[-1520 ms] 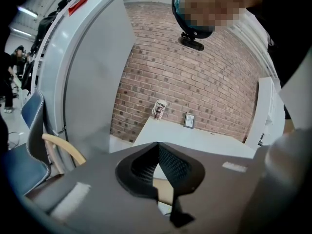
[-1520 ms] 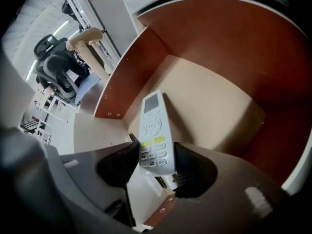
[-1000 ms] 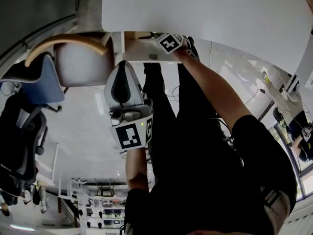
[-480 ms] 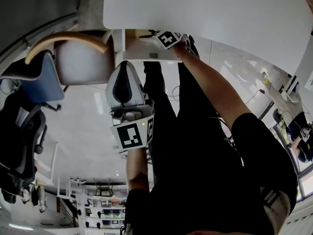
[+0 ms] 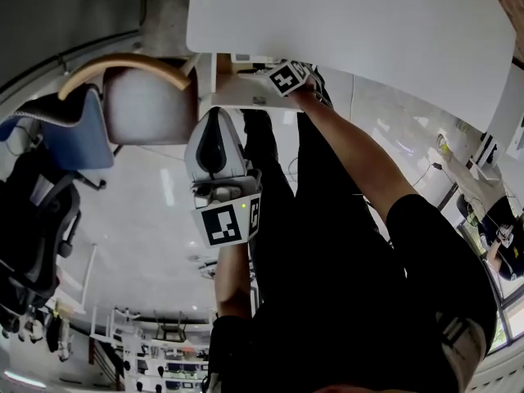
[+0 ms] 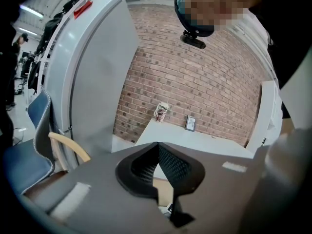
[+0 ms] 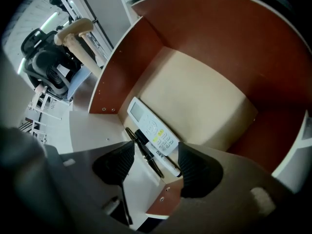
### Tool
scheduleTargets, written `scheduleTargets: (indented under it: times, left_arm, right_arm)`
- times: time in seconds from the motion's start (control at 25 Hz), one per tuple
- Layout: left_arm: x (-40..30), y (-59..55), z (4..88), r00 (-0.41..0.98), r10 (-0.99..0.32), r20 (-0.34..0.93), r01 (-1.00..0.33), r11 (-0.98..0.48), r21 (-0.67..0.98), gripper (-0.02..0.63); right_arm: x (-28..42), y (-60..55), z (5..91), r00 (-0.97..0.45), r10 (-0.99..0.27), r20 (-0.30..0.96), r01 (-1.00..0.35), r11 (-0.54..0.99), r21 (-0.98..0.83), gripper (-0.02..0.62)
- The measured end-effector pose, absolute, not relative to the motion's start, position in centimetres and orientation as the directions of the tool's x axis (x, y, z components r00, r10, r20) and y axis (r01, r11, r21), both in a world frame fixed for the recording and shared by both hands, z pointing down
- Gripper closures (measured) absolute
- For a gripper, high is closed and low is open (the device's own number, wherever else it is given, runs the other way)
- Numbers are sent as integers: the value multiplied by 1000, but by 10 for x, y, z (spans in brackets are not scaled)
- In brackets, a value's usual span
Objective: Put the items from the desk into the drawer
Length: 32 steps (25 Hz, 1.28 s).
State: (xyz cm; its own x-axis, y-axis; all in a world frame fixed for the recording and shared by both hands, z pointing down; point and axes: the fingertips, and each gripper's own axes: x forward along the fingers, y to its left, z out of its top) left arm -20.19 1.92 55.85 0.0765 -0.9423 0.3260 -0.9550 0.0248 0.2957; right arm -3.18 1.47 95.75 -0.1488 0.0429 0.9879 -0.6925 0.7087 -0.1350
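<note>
Right tool point(image 7: 156, 152), jaws just opened empty, hangs above one remote point(image 7: 151, 126), two pens point(image 7: 144, 152).

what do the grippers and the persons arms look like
Both grippers have pale grey shells and black ribbed pads. The left gripper shows a black oval inset and a small green light. It and the right gripper each carry a cube with black-and-white square markers. The person wears a black short-sleeved top.
</note>
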Motion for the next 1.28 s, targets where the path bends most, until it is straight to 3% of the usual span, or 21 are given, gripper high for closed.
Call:
scheduleTargets:
  times: [0.24, 0.64, 1.08, 1.28]
  left_arm:
    - [-203, 30, 534, 61, -951, 303, -956, 32, 291, 591]
    - [-198, 36, 485, 54, -968, 246, -963, 15, 269, 591]
    - [-200, 34, 431, 33, -982, 184, -972, 11, 234, 591]
    - [-208, 23, 409, 7, -990, 143, -975, 25, 222, 591]
  right_arm:
    - [-46, 14, 917, -241, -15, 970, -603, 786, -137, 339]
    - [-62, 26, 838, -320, -8, 947, -523, 835, -169, 589]
    - [-90, 5, 716, -496, -49, 867, -495, 836, -236, 592]
    - [-107, -36, 635, -605, -173, 777, -500, 842, -201, 592]
